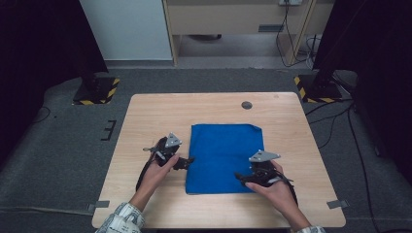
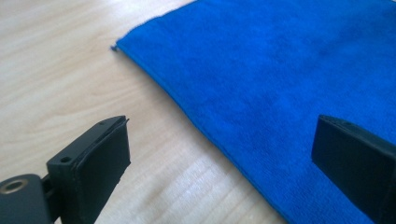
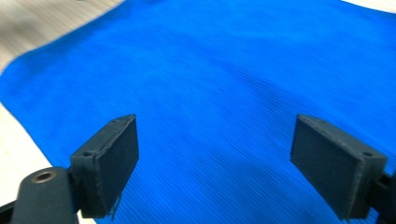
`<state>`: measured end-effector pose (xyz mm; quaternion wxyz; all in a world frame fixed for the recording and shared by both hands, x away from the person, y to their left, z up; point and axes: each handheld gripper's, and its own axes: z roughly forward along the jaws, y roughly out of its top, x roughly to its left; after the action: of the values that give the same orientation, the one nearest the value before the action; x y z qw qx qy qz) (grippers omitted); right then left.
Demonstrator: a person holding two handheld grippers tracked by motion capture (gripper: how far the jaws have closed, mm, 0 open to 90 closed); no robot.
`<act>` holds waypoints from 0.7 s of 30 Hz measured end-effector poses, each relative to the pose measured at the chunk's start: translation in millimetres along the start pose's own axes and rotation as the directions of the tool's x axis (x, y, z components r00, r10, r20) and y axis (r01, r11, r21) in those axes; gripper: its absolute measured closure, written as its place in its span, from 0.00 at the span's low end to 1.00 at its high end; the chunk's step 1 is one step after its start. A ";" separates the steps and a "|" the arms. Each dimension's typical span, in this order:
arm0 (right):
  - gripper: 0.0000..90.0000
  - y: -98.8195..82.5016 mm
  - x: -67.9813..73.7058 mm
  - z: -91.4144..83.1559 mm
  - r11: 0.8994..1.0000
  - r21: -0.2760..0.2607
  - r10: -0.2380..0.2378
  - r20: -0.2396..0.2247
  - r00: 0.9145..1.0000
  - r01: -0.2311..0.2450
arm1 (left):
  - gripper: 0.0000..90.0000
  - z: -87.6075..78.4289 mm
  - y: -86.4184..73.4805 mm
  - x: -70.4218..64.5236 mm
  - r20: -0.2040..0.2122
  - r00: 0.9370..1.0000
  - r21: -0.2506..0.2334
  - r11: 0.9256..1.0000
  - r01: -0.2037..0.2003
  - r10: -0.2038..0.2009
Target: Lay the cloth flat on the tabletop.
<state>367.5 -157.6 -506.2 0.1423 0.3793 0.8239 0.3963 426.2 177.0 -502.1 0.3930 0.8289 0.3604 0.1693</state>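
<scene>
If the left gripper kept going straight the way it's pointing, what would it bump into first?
Probably the blue cloth. The left gripper has open jaws straddling the cloth's edge above the wooden table, so it might touch bare wood just beside that edge; depth is hard to judge.

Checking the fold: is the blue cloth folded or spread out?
Folded: the blue cloth lies flat as a neat rectangle, and the left gripper view shows layered edges.

My gear: two black hand-held grippers, a patterned sleeve at each wrist.

Left gripper (image 1: pixel 187 162) and right gripper (image 1: pixel 239 176) each carry a grey three-cornered plate on top and trail a black cable. Jaws are flat, black, rectangular pads, small screw holes at the edges, a brass-ringed hole at the base. Sleeves (image 1: pixel 121 219) white with dark checks.
</scene>
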 end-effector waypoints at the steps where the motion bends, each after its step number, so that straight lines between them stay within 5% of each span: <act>1: 0.15 2.1 3.7 4.1 1.000 0.006 -0.002 -0.011 1.000 0.003 | 0.04 0.2 2.1 0.9 -0.002 1.000 0.000 1.000 0.000 0.000; 12: 0.13 20.3 43.4 36.5 0.995 0.046 -0.087 -0.098 0.991 0.092 | 0.06 0.9 15.4 12.6 -0.029 1.000 0.010 1.000 -0.006 0.006; 21: 0.21 29.9 64.9 47.4 0.990 0.047 -0.126 -0.133 0.983 0.133 | 0.06 -1.9 21.2 24.1 -0.042 0.999 0.014 1.000 0.011 -0.010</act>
<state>364.6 -72.0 -509.8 0.1032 0.3020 0.8651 0.3870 451.4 186.5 -484.6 0.3804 0.8260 0.3741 0.1820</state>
